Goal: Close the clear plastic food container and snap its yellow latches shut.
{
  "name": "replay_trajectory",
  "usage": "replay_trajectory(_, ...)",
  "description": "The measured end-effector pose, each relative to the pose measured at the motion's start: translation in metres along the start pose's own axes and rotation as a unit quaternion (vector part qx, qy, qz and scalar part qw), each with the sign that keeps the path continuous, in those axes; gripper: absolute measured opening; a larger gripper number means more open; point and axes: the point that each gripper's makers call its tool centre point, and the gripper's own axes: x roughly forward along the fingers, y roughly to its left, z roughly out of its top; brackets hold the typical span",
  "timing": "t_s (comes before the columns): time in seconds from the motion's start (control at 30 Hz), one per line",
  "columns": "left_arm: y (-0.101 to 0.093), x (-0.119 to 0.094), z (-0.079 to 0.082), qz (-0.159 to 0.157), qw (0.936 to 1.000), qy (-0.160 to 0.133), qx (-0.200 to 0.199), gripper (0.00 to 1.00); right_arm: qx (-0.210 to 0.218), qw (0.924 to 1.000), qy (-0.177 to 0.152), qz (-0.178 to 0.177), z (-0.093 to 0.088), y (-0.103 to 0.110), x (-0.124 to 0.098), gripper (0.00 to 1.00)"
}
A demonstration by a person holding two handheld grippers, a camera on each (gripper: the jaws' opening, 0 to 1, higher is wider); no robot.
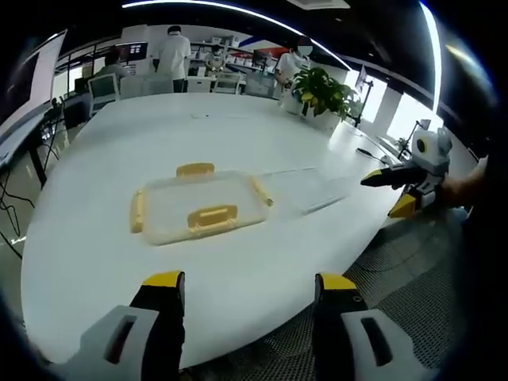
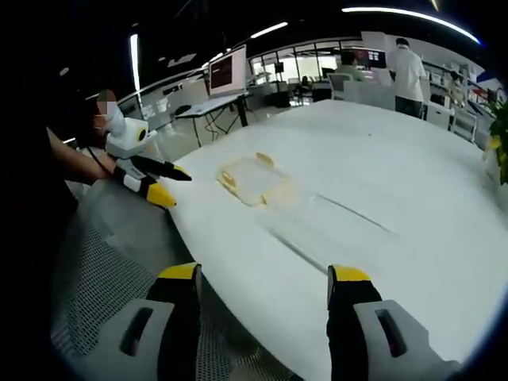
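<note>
A lid-like clear piece with yellow latches (image 1: 200, 209) lies flat on the white oval table (image 1: 159, 135), ahead of my left gripper (image 1: 250, 282), whose jaws stand open and empty short of the table's near edge. Just right of it lies a second clear plastic piece (image 1: 305, 189), with no latches that I can see. My right gripper (image 1: 387, 193) is at the table's right edge, held by a hand. In the right gripper view the latched piece (image 2: 254, 181) and the clear piece (image 2: 325, 226) lie ahead of my open right gripper (image 2: 264, 274). My left gripper (image 2: 173, 185) shows at the left, apart from both.
A potted plant (image 1: 321, 91) stands at the table's far right end. Several people (image 1: 173, 51) and desks with screens (image 2: 228, 71) are beyond the table. A dark mesh surface (image 1: 413, 278) lies below the near edge.
</note>
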Motion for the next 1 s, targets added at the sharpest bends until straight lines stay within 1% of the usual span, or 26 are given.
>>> replay_trajectory(0.13,0.000,0.000,0.001,0.000,1.0000,-0.005,-0.001,0.67,-0.003,1.0000,0.000,0.000,0.000,0.001,0.000,0.63)
replay_trajectory(0.3,0.001,-0.001,0.002,0.003,1.0000,-0.005,0.001,0.68,-0.002,1.0000,-0.001,0.000,0.001,0.001,0.000,0.65)
replay_trajectory(0.4,0.001,-0.001,0.003,0.006,0.9999,-0.007,0.005,0.69,0.002,1.0000,-0.007,0.002,0.003,0.002,0.000,0.67)
replay_trajectory(0.47,0.002,-0.002,0.004,0.010,0.9998,-0.006,0.016,0.70,0.006,0.9999,-0.012,0.005,0.005,0.002,0.000,0.70)
replay_trajectory(0.5,0.002,-0.004,0.007,0.015,0.9992,-0.006,0.036,0.70,0.007,0.9999,-0.013,0.005,0.006,0.003,-0.001,0.72)
replay_trajectory(0.53,0.003,-0.006,0.012,0.020,0.9984,-0.015,0.050,0.69,0.006,0.9998,-0.017,-0.002,0.008,0.001,-0.002,0.73)
replay_trajectory(0.57,0.001,-0.008,0.015,0.020,0.9984,-0.021,0.048,0.68,-0.001,0.9996,-0.026,-0.009,0.013,-0.002,-0.004,0.72)
replay_trajectory(0.63,0.001,-0.010,0.019,0.020,0.9982,-0.026,0.050,0.69,0.002,0.9995,-0.032,-0.004,0.017,0.000,-0.006,0.71)
replay_trajectory(0.67,0.001,-0.011,0.021,0.022,0.9979,-0.027,0.055,0.69,0.001,0.9995,-0.031,-0.005,0.017,0.001,-0.007,0.70)
replay_trajectory(0.7,0.001,-0.012,0.024,0.023,0.9975,-0.026,0.062,0.69,-0.011,0.9995,-0.026,-0.010,0.018,0.001,-0.009,0.69)
replay_trajectory(0.77,0.000,-0.012,0.027,0.020,0.9970,-0.030,0.069,0.68,-0.014,0.9994,-0.030,-0.009,0.022,0.002,-0.011,0.68)
replay_trajectory(0.87,0.001,-0.012,0.029,0.023,0.9959,-0.030,0.082,0.68,-0.013,0.9991,-0.041,-0.006,0.030,0.004,-0.012,0.69)
replay_trajectory(1.0,0.000,-0.011,0.029,0.020,0.9962,-0.033,0.078,0.67,-0.016,0.9989,-0.044,-0.007,0.032,0.003,-0.011,0.69)
